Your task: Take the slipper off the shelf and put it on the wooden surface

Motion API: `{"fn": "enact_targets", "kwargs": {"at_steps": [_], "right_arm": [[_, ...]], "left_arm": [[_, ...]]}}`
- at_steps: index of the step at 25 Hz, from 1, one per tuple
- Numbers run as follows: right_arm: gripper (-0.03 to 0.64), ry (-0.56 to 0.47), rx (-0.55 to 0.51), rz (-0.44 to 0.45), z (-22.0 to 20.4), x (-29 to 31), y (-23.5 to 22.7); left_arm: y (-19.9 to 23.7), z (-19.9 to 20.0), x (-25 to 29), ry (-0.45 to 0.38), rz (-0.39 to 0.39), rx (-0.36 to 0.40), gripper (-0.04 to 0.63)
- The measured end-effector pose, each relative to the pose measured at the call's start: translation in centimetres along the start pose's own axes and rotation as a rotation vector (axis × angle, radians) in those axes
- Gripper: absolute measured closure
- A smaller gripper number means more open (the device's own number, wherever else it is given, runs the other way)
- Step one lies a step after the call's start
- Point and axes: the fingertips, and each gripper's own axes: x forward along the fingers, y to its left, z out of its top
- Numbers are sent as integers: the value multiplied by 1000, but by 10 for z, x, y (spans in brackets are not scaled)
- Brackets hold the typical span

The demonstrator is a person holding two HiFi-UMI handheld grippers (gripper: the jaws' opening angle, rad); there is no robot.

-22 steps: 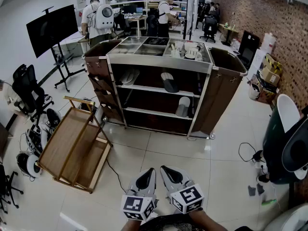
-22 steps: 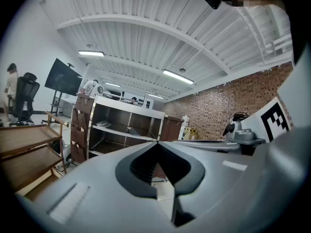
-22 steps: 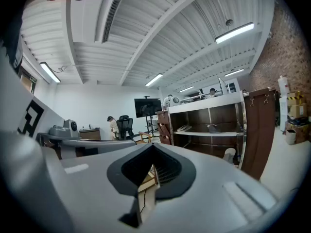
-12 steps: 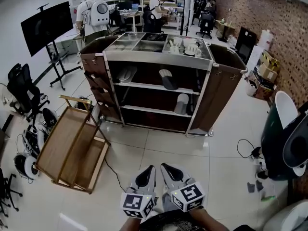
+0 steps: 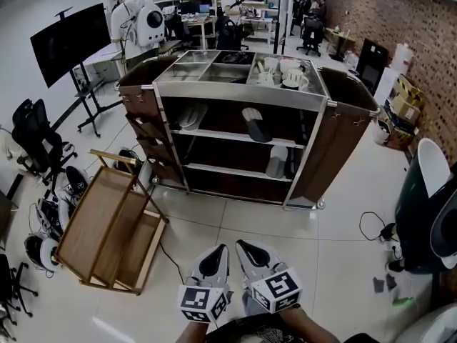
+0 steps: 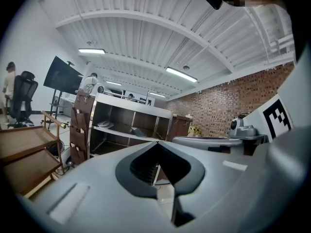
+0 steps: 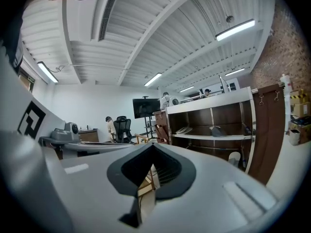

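Tiled floor (image 5: 335, 213) lay between the shelf cart (image 5: 243, 95) and the left gripper (image 5: 215, 256) and right gripper (image 5: 248, 251). Both were closed and empty, held low, presumably pending approach. The dark slipper (image 5: 257, 123) lay on the upper shelf (image 5: 221, 133); the wooden rack (image 5: 100, 224) stood left.

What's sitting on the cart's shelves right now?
The upper shelf holds a white slipper at left and a dark slipper near the middle. A grey slipper stands on end on the lower shelf, right side. The back corners are too dark to read.
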Motion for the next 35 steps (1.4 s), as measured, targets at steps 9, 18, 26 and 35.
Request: {"fn": "enact_targets", "kwargs": {"at_steps": [9, 18, 26, 35], "right_arm": [[617, -8, 32, -14, 8, 34, -49], [617, -2, 49, 9, 19, 71, -101], [617, -8, 51, 54, 36, 109, -149], [617, -22, 43, 85, 48, 134, -194]], "left_arm": [[11, 9, 63, 29, -22, 24, 591], [26, 19, 125, 49, 5, 38, 591], [36, 31, 184, 58, 36, 52, 591], [41, 38, 236, 65, 61, 73, 591]]}}
